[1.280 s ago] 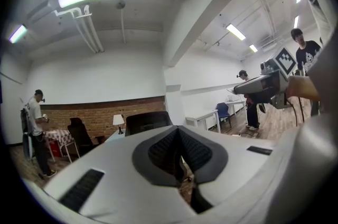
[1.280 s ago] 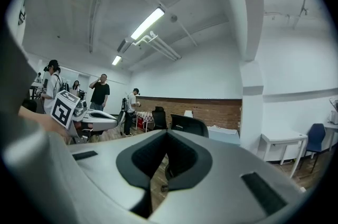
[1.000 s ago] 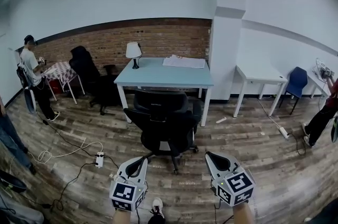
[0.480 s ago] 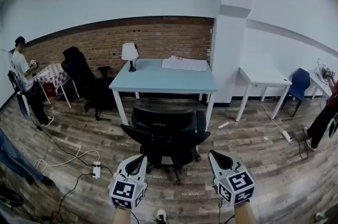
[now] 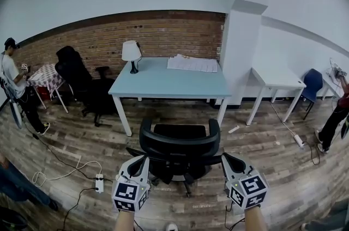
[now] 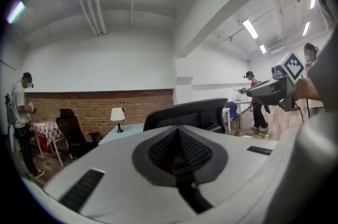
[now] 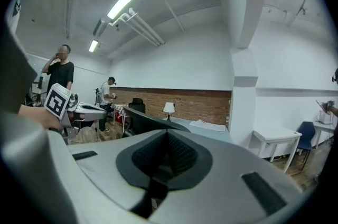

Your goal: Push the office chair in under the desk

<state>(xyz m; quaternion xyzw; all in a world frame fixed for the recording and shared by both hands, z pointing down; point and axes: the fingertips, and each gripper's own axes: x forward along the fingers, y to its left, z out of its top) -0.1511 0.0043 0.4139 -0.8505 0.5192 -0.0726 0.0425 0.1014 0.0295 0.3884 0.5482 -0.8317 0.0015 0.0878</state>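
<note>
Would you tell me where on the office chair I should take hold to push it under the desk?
Take the curved top edge of the backrest, from behind, near both ends. It faces you, with the seat toward the desk, so a push there should roll the chair straight in.

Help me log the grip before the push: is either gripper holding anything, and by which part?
Nothing is held. The left gripper and right gripper are both shut and empty, close behind the office chair.
</note>
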